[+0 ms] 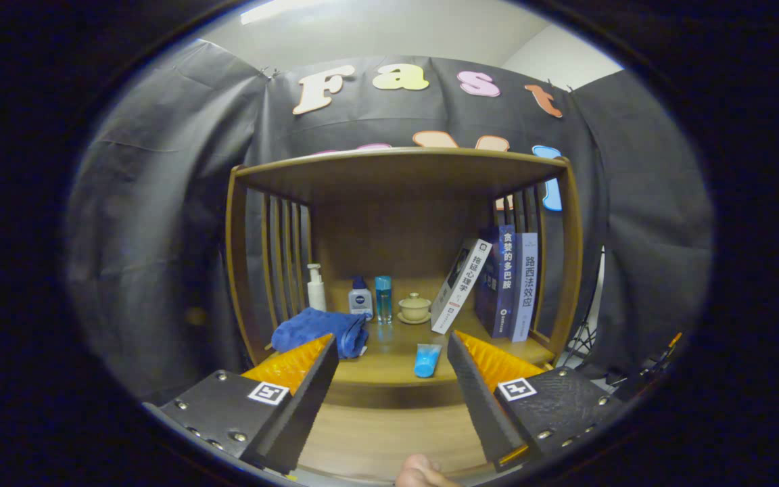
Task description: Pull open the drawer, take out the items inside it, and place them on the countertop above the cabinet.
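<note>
1. Your gripper has its jaws spread wide apart, and they hold nothing.
2. Just ahead of the fingers, and a bit toward the right one, a small blue tube lies on the countertop, near its front edge.
3. A bit of your finger shows down low between the two gripper fingers.
4. In front of the fingers, below the countertop edge, you see a flat wooden front. You cannot tell from here if it is the drawer or if it is pulled out.
5. By the tip of your left finger, a blue towel sits bunched up on the countertop.
6. Beyond the towel, near the back wall, stands a white pump bottle.
7. Next to it stands a small bottle with a dark blue cap, and then a tall clear blue bottle.
8. To the right of those sits a little tan cup with a lid on a saucer.
9. Further right, one book leans over against two books that stand up straight by the right side rail.
10. A wooden shelf makes a roof over all of these things.
11. Dark cloth hangs behind and beside the cabinet.
</note>
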`<state>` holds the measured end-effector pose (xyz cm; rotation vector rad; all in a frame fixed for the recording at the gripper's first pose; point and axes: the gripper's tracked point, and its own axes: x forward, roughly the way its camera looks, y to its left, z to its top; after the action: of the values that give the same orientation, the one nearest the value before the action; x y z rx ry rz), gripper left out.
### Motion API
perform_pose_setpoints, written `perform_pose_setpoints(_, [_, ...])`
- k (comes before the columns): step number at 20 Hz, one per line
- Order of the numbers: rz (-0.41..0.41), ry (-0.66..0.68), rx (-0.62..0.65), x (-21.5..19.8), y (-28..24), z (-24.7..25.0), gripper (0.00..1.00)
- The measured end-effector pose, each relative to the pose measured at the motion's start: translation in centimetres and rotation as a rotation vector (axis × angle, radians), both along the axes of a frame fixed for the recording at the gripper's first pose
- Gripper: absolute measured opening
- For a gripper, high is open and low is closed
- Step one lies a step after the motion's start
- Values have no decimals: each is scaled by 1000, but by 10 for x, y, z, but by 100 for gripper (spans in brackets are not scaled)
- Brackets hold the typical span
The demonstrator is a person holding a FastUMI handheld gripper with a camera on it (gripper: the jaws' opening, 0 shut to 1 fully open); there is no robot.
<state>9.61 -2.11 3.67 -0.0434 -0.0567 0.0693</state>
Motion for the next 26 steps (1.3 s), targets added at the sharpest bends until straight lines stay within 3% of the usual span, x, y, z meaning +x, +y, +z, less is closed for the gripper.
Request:
perform_pose_setpoints(6, [-40, -9, -28, -57, -21, -46, 97])
perform_pose_setpoints(11, [-42, 72, 23, -87, -35, -123, 97])
perform_pose_setpoints(18, [-58, 126, 57, -97, -56, -197, 97])
perform_pose_setpoints(26, [-50, 163, 25, -80, -60, -230, 97])
